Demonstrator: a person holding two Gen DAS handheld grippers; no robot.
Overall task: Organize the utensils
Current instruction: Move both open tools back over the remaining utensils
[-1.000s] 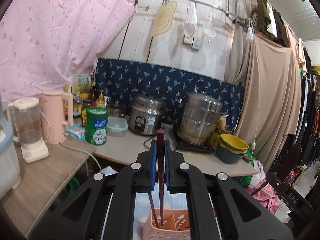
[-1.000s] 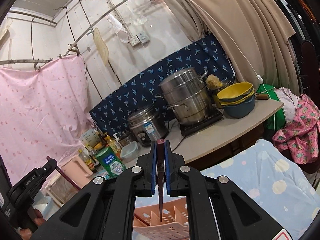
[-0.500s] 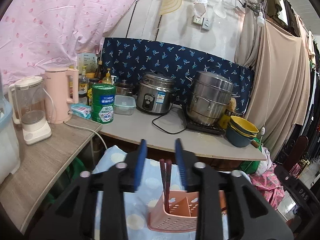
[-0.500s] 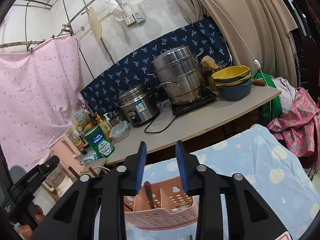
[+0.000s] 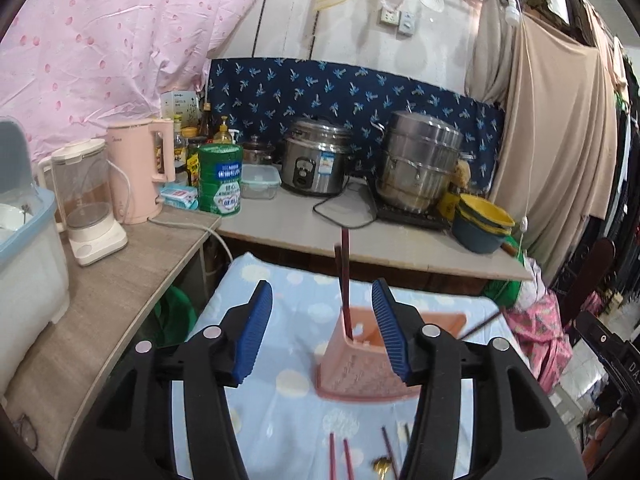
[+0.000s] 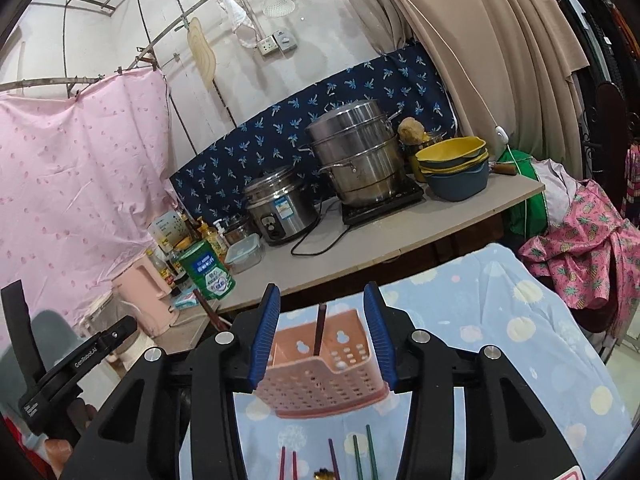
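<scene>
A pink perforated utensil caddy (image 5: pixel 352 364) (image 6: pixel 320 376) stands on a light blue spotted cloth (image 5: pixel 292 308). Dark red chopsticks (image 5: pixel 345 276) stand upright in its left compartment. Another dark chopstick (image 6: pixel 320 328) leans in a compartment in the right wrist view. My left gripper (image 5: pixel 322 320) hangs just in front of the caddy, jaws opening, nothing between the pads. My right gripper (image 6: pixel 322 332) is also opening and empty, with the caddy behind it. Several loose chopsticks (image 5: pixel 338 456) (image 6: pixel 362 456) lie on the cloth near the front edge, red, purple and green.
A counter (image 5: pixel 360 236) behind the cloth carries a rice cooker (image 5: pixel 316 164), a steel steamer pot (image 5: pixel 420 168), stacked bowls (image 5: pixel 482 224) and a green tin (image 5: pixel 221 180). A side shelf (image 5: pixel 100 296) on the left bears a blender and a pink kettle (image 5: pixel 138 168).
Both grippers have opened and let go of their chopsticks, which now stand in the caddy. Both have drawn back and down from the caddy, so the loose chopsticks on the cloth show.
</scene>
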